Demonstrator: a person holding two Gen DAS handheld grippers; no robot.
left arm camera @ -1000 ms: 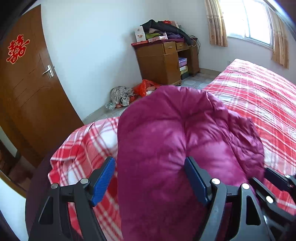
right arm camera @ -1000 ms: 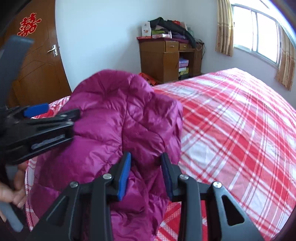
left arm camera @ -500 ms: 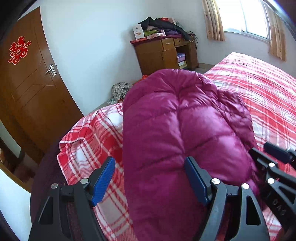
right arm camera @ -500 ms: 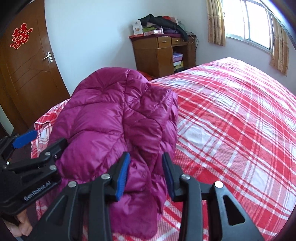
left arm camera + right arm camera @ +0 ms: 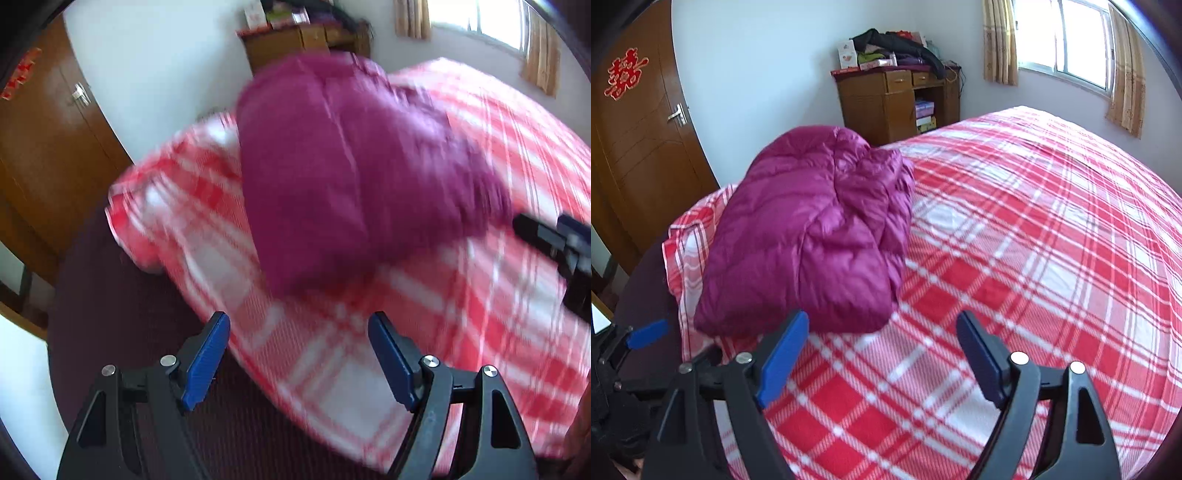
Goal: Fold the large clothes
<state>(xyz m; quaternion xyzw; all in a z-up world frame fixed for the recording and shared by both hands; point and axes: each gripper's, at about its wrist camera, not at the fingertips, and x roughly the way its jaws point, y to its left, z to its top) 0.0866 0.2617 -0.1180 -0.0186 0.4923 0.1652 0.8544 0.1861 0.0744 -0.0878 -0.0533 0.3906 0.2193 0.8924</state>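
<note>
A magenta puffer jacket (image 5: 820,236) lies folded in a thick bundle on the red and white plaid bed (image 5: 1015,240), near its left corner. It also shows, blurred, in the left wrist view (image 5: 351,166). My left gripper (image 5: 299,347) is open and empty, short of the jacket's near edge. My right gripper (image 5: 882,343) is open and empty, just in front of the jacket's near right corner. Each gripper shows at the edge of the other's view: the right one (image 5: 554,236) and the left one (image 5: 646,332).
A brown door (image 5: 635,140) stands at the left. A wooden cabinet (image 5: 897,99) piled with clothes and boxes stands against the far wall. A curtained window (image 5: 1067,40) is at the right. The bed's dark near-left corner (image 5: 129,314) is uncovered.
Both grippers have let go of the jacket and pulled back toward the bed's near edge. The right gripper has opened wide. The jacket now rests on the bed.
</note>
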